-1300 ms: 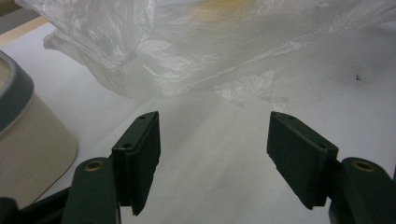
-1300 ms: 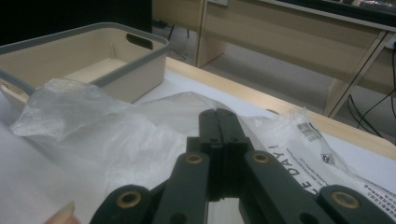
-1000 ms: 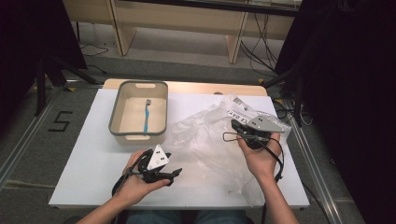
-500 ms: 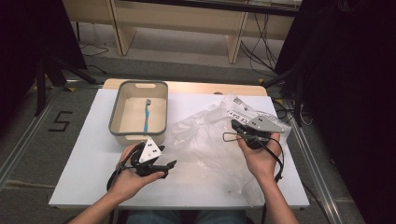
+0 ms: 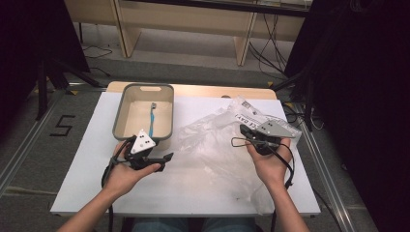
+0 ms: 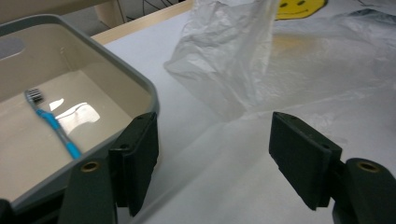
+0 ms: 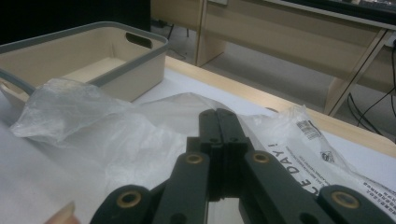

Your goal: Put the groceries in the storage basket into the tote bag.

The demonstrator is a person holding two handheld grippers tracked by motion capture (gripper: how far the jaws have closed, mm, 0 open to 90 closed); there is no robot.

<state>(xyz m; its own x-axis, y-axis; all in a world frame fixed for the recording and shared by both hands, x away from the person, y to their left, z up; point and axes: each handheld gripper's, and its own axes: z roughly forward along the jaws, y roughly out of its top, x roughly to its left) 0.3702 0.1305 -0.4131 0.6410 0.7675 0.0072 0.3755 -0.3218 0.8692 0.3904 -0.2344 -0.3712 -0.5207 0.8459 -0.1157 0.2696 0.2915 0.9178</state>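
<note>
A crumpled clear plastic bag [image 5: 212, 145] with black print lies across the right half of the white table [image 5: 87, 159]. My right gripper [image 5: 243, 129] rests over the bag's right part with its jaws pressed together; in the right gripper view the gripper [image 7: 218, 116] is shut, with the bag [image 7: 93, 121] spread beyond it and nothing visibly pinched. My left gripper [image 5: 166, 157] is open just in front of the grey-rimmed beige tub [image 5: 117, 121]. In the left gripper view the gripper [image 6: 217, 156] hovers over bare table between the tub [image 6: 140, 79] and the bag [image 6: 233, 60]. A blue toothbrush [image 5: 152, 118] lies in the tub.
The toothbrush [image 6: 56, 128] lies diagonally on the tub's floor. A yellow smiley print [image 6: 301, 7] shows on the bag's far part. Wooden shelving [image 5: 193, 19] and cables [image 5: 270, 53] stand behind the table. Dark curtains flank both sides.
My left gripper has shifted left and a little away from me, off the bag's edge to the tub's near corner. The right gripper and the bag have stayed put.
</note>
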